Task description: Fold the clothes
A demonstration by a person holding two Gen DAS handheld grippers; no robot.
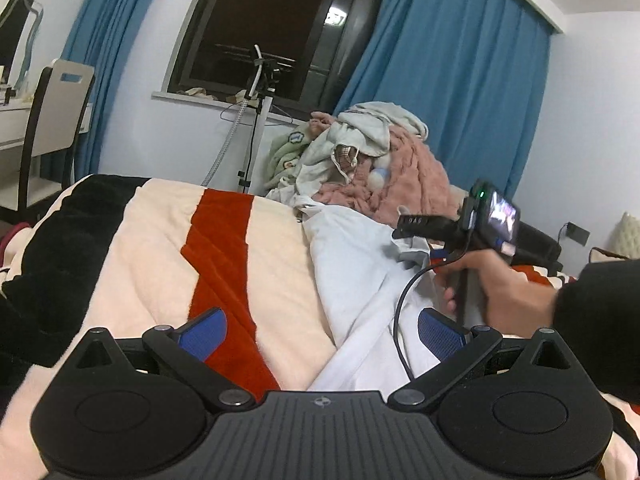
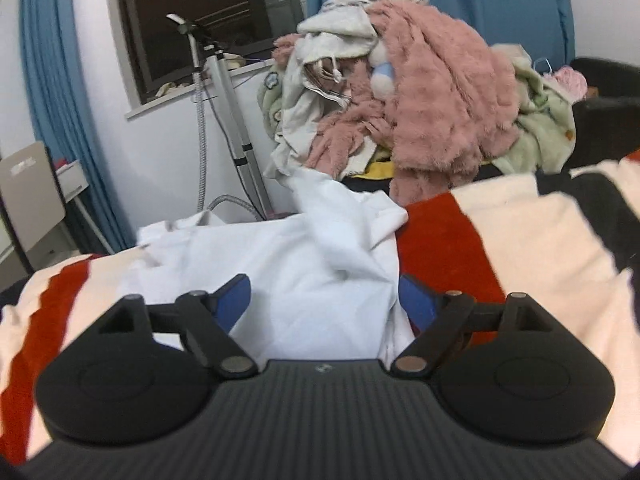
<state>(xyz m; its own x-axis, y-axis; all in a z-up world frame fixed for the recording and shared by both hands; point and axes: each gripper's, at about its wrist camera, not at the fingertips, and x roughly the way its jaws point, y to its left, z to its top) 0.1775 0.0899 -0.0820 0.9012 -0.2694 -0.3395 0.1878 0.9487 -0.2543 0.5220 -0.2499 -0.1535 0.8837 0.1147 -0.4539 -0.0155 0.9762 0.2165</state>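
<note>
Left wrist view sits low over the bed, close above a cream fleece blanket with red and black bands (image 1: 152,248), looking forward and slightly down along its own black gripper with blue finger pads (image 1: 322,334). It faces the dark window (image 1: 264,28) between blue curtains (image 1: 460,92). The other handheld gripper, gripped by a hand (image 1: 496,288), shows side-on at right.

Right wrist view is also low and near the blanket (image 2: 532,256), tilted down, facing a heap of pink fluffy and pale clothes (image 2: 432,92), closer to it.

Both views share the crumpled white garment (image 1: 352,264) (image 2: 304,256), the heap (image 1: 384,160), the window (image 2: 200,4) and a white stand pole (image 1: 258,120) (image 2: 230,100).
</note>
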